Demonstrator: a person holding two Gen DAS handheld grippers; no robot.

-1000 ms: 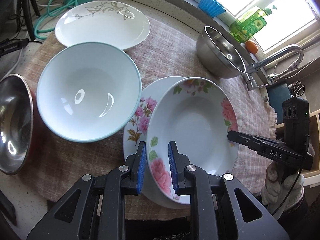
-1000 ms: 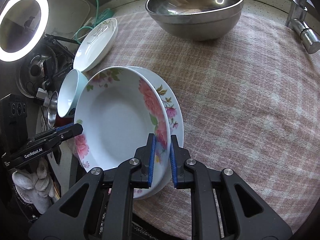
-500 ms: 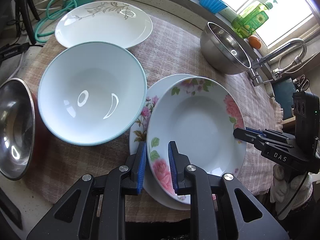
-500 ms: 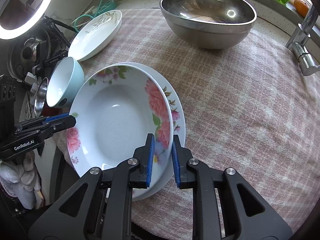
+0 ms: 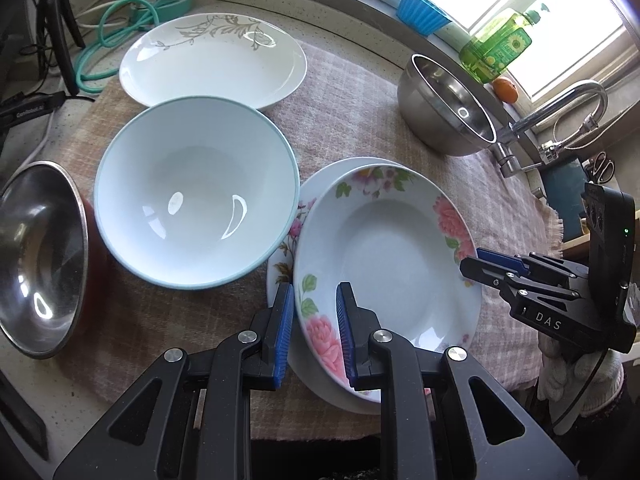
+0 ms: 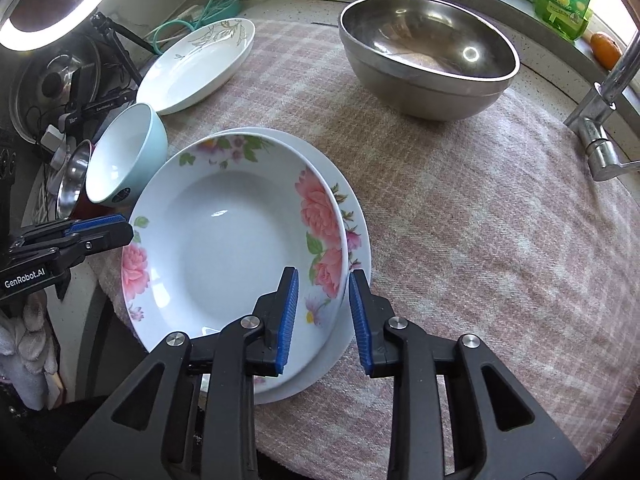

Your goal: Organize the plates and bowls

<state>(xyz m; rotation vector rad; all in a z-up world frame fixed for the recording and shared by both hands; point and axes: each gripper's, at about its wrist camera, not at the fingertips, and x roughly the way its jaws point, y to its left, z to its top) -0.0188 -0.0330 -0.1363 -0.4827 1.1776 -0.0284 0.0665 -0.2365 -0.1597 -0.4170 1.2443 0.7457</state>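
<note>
Looking down along the left tongs [image 5: 312,320], the left wrist view is showing their blue pads straddling the near rim of the rose-patterned deep plate [image 5: 384,256]; whether they are actually pinching that rim cannot be told. This deep plate is sitting nested in a flat flowered plate [image 5: 286,248], close to the near edge of the worktop, on a pink checked cloth [image 5: 352,120]. Only this view is giving the pale blue bowl [image 5: 196,196] from above, upright and mouth up, its rim overlapping the flat plate's left edge, and showing the steel pan [image 5: 40,256] lying tilted at the left edge. Beyond sits a white oval dish [image 5: 212,60], its long axis running left to right.

Turning to the right wrist view, the right tongs [image 6: 323,316] are standing released, their jaws having just been opening, with the rims of both flowered plates between the pads and untouched. From here the blue bowl [image 6: 128,156] is appearing side-on. A large steel bowl [image 6: 428,56] is resting upright toward the far edge, shown here in full, and a glowing ring lamp [image 6: 36,4] is appearing only in this view.
</note>
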